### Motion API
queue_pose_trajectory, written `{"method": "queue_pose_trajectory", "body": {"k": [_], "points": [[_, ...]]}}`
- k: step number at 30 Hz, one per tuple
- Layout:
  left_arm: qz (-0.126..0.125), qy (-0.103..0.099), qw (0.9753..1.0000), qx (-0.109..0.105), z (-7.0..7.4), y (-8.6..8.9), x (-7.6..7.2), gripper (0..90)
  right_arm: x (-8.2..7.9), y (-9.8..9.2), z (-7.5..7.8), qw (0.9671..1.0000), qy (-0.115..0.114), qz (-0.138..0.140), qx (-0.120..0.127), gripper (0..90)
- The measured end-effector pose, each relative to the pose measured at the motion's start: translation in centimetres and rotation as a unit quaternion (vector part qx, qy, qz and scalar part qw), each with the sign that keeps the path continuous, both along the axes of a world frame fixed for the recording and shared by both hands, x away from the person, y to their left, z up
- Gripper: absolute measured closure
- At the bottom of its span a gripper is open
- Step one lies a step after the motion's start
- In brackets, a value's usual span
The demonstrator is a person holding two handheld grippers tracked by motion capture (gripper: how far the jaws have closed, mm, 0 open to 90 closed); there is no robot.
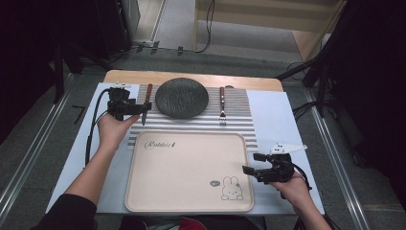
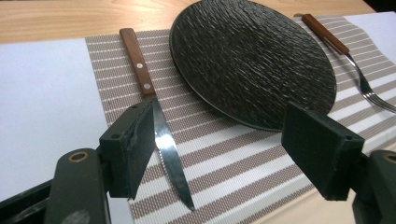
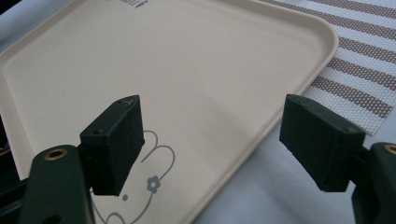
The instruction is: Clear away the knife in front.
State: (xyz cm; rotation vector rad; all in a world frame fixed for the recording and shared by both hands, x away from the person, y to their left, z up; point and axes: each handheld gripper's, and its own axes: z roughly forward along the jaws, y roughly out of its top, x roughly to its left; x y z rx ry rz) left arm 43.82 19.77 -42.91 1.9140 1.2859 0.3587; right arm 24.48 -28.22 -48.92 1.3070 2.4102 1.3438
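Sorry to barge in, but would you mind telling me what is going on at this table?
A person holds a pair of tongs in each hand over a laid place setting. The left tongs hang open by the wooden-handled steak knife, beside the round black textured plate on the striped placemat. A wooden-handled fork lies on the plate's other side. The right tongs are open above the edge of the beige tray with a rabbit drawing, holding nothing.

Table (image 1: 191, 76): pale wood top, bare strip showing along the far edge; the rest under a white sheet (image 1: 273, 115).
Floor (image 1: 43, 129): grey, with metal rails (image 1: 28, 158) running past the table's left and right edges.
Beyond far edge: light wooden furniture (image 1: 268, 19), black cables (image 1: 206, 28) trailing on the floor.
Sides: dark stands (image 1: 316, 72) and equipment, poorly lit.
Light: bright on the table, dim in the corners.
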Motion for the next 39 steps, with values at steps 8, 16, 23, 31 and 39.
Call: {"method": "queue_pose_trajectory", "body": {"k": [8, 16, 23, 31, 39], "points": [[0.013, -0.008, 0.9999, 0.007, 0.2, -0.7, 1.6, 26.5, 0.0, 0.0, 0.0, 1.0, 0.0, -0.001, 0.001, 19.9], [0.028, -0.005, 0.9993, 0.022, 0.1, -1.6, 3.4, 26.5, 0.0, -0.1, 0.0, 1.0, 0.001, -0.004, -0.001, 20.0], [0.034, -0.004, 0.9992, 0.018, 0.2, -2.2, 4.8, 27.1, 0.0, -0.2, 0.0, 1.0, 0.0, -0.006, 0.003, 20.0], [0.053, -0.005, 0.9984, 0.019, 0.0, -2.2, 6.4, 27.2, 0.1, -0.1, 0.0, 1.0, 0.0, -0.002, 0.003, 20.0], [0.076, -0.007, 0.9969, 0.016, -0.1, -1.8, 7.8, 27.8, 0.2, -0.2, 0.0, 0.9999, 0.003, -0.007, 0.007, 19.9]]}}
